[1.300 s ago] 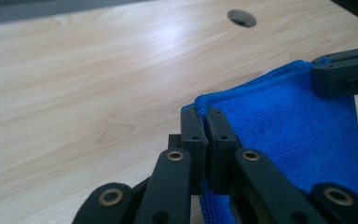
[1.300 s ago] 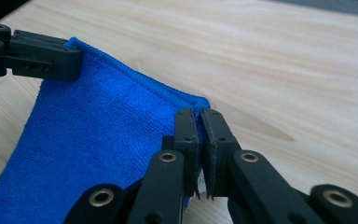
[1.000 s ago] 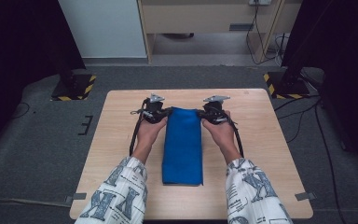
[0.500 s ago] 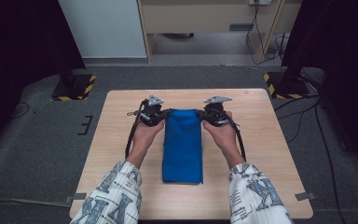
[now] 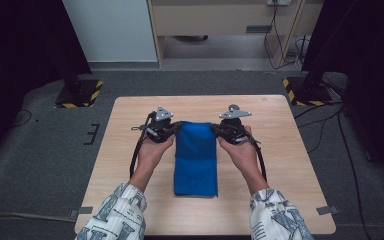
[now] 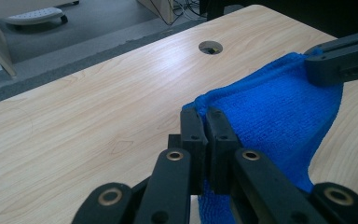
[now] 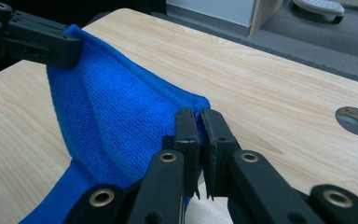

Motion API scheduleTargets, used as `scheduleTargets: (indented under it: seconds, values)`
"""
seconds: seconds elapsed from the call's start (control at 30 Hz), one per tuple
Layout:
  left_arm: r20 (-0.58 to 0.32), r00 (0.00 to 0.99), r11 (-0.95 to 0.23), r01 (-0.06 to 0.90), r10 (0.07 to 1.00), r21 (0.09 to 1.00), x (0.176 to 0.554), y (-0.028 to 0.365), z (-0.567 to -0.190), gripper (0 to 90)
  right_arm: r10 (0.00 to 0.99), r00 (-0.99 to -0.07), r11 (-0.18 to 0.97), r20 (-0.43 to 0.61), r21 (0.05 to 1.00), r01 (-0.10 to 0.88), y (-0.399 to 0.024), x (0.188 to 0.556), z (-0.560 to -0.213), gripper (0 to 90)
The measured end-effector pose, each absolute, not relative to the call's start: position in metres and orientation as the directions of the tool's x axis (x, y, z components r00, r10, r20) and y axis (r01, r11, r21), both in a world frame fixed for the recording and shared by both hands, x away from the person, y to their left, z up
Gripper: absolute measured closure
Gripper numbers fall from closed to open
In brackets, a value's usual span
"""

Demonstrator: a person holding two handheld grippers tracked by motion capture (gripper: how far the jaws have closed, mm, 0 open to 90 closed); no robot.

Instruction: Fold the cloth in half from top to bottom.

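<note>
Blue towel (image 5: 196, 157) lies folded lengthwise at the centre of the table (image 5: 290, 165), its far end raised off the wood. Left gripper (image 5: 177, 128) holds the towel's far corner at 11 o'clock, jaws pinched on the cloth edge, as the left gripper view confirms (image 6: 205, 114). Right gripper (image 5: 214, 129) holds the opposite far corner at 1 o'clock, jaws likewise clamped on the hem (image 7: 193, 112). The cloth between the two grips sags slightly. The towel's near end rests flat at 6 o'clock.

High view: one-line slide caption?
Both grippers, left gripper and right gripper, pinch far corners of the folded blue terry cloth over the wooden table.
</note>
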State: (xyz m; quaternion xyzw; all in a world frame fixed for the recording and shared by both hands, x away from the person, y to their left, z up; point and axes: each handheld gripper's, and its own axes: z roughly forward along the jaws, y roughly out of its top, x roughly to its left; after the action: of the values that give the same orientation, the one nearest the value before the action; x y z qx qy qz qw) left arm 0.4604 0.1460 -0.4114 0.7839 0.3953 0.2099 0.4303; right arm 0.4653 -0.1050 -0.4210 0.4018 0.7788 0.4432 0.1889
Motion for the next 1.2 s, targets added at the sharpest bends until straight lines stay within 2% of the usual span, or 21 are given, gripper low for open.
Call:
scheduleTargets:
  seconds: [0.83, 1.2]
  values:
    - [-0.022, 0.630, -0.329, 0.435, 0.776, 0.838, 0.438, 0.146, -0.421, 86.7, 0.772, -0.632, 0.298, 0.072, 0.837, 0.460, -0.113, 0.438, -0.435, 85.7]
    - [-0.057, 0.634, -0.305, 0.446, 0.771, 0.842, 0.427, 0.149, -0.431, 86.7, 0.766, -0.639, 0.299, 0.078, 0.836, 0.460, -0.115, 0.431, -0.439, 85.6]
